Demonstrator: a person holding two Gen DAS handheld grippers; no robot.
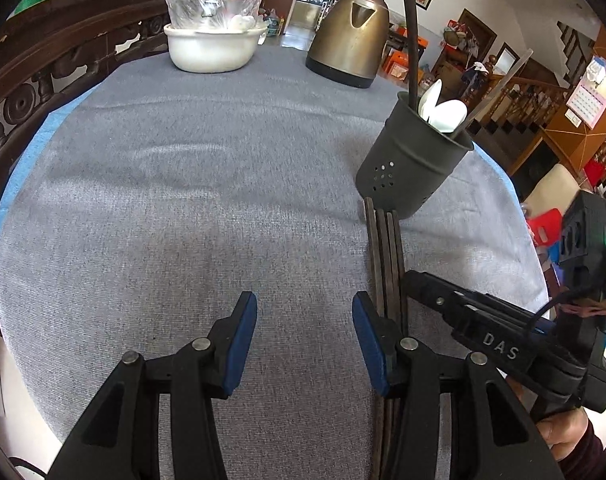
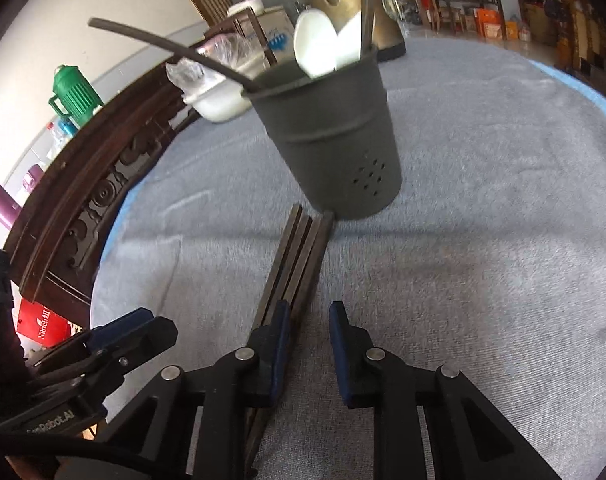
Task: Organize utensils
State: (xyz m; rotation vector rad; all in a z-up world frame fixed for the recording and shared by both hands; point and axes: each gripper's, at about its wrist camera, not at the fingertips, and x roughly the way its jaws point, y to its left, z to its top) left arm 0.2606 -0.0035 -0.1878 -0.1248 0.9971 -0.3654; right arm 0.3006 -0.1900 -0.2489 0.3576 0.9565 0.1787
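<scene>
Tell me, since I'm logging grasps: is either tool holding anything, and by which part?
Nothing is held. The chopsticks lie on the cloth beside the right tool, not between its pads; the left tool is open over bare cloth.

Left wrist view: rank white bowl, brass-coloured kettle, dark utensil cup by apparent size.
1. Dark perforated metal utensil cup, nearest the camera, so inflated.
2-3. Brass-coloured metal kettle and round white bowl look alike; unranked.
</scene>
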